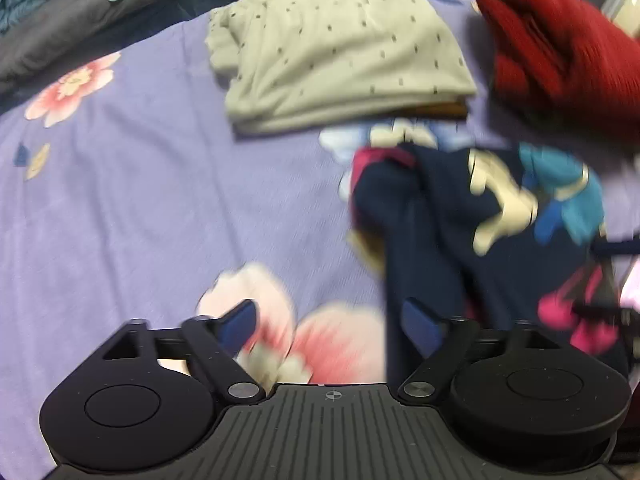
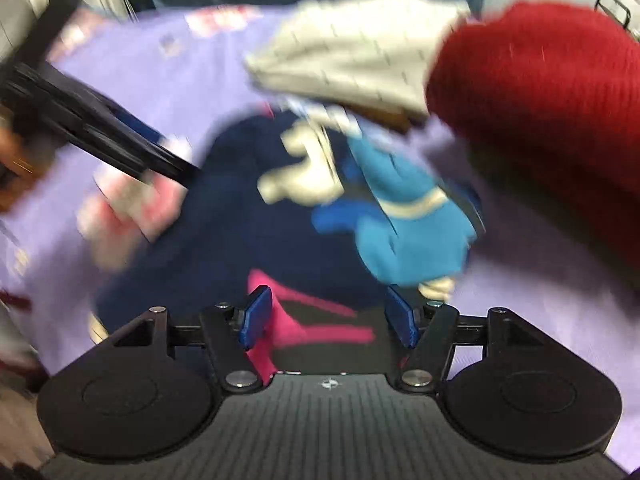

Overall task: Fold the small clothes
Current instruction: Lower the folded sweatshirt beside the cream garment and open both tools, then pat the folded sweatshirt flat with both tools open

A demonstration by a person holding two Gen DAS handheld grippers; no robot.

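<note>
My left gripper (image 1: 330,322) stood spread as wide as it goes, nothing between the blue pads (image 1: 240,326), only the lilac flowered bedsheet (image 1: 120,200) below. My right gripper (image 2: 330,318) hung released too, jaws parted over the navy patterned garment (image 2: 240,220), pink stripes showing between the pads, neither pressing on it. That garment lay crumpled at three o'clock in the left view (image 1: 440,220), its edge just behind my right-hand pad. At twelve o'clock sat the folded beige dotted cloth (image 1: 340,48), with a red knit (image 1: 560,48) at two. Only the right view caught my other gripper, coming in at nine o'clock (image 2: 100,120). Blur smeared the garment's teal and cream print; whether it touched the beige pile, I couldn't tell.
</note>
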